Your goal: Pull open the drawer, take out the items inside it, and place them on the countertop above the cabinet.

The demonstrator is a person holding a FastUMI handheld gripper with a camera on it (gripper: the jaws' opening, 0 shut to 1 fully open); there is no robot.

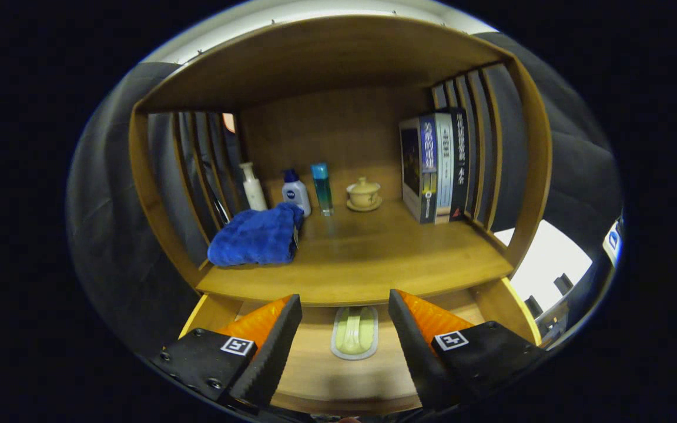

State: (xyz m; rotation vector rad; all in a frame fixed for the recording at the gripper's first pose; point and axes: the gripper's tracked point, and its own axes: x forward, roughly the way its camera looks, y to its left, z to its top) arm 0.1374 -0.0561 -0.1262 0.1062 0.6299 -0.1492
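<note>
The wooden drawer (pixel 338 376) is pulled out below the countertop (pixel 362 258). On its floor lies a pale green oblong item in a clear wrapper (pixel 355 332), partly under the countertop's front edge. My gripper (pixel 344 329) hangs open above the drawer, and the green item sits between its fingers (pixel 274 346) without touching them. A crumpled blue towel (pixel 259 238) lies on the countertop's left side.
At the back of the countertop stand a white pump bottle (pixel 253 188), a white bottle with a blue cap (pixel 295 192), a teal bottle (pixel 321 188) and a lidded cup on a saucer (pixel 364 194). Several books (pixel 435 167) stand at the right. Slatted side walls enclose the shelf.
</note>
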